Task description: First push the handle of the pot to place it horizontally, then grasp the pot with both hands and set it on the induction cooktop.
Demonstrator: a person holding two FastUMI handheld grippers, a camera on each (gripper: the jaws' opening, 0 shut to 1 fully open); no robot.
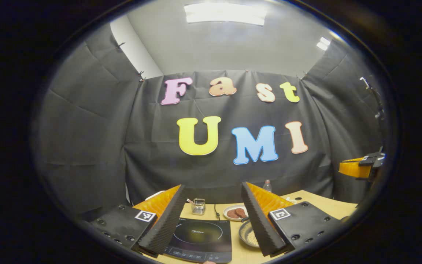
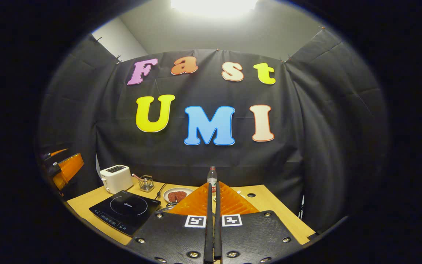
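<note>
My left gripper [image 1: 213,194] had its jaws wide apart — cooktop [image 1: 199,234] between them, pot [image 1: 248,234] by the right jaw. My right gripper [image 2: 213,190] had its jaws closed, empty, above the table [image 2: 269,205].

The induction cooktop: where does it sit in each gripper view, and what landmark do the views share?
Left gripper view: the induction cooktop lies at bottom centre, between that gripper's spread fingers.
Right gripper view: the cooktop lies at lower left, in front of the toaster.
Shared landmark: the plate of brown patties just behind the cooktop's right side.

Left gripper [image 1: 213,190] fingers spread; right gripper [image 2: 213,185] fingers together
</note>
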